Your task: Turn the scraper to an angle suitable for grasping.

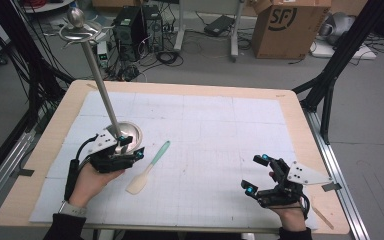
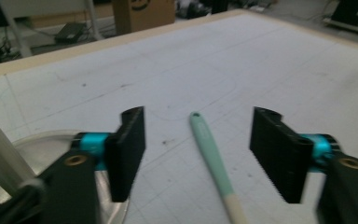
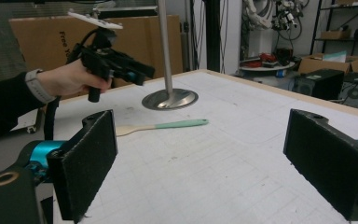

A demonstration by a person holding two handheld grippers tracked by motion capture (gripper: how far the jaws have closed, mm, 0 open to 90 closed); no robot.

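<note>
A spatula [image 1: 150,167] with a mint-green handle and a cream head lies flat on the white mat, left of centre. A metal stand has its round base [image 1: 132,131] just behind the spatula, with its pole [image 1: 100,85] rising toward the back left. My left gripper [image 1: 132,146] hovers open over the base's front edge. In the left gripper view the spatula handle [image 2: 212,158] lies between and below the spread jaws of the left gripper [image 2: 198,135]. My right gripper [image 1: 256,173] stands open at the front right, holding nothing. From the right gripper [image 3: 203,140], the spatula [image 3: 168,125] lies farther off.
The mat covers a wooden table [image 1: 180,86]. Beyond the table, a cardboard box [image 1: 290,25], computer towers [image 1: 135,25] and cables sit on the floor. A black frame leg [image 1: 330,75] stands at the table's right rear corner.
</note>
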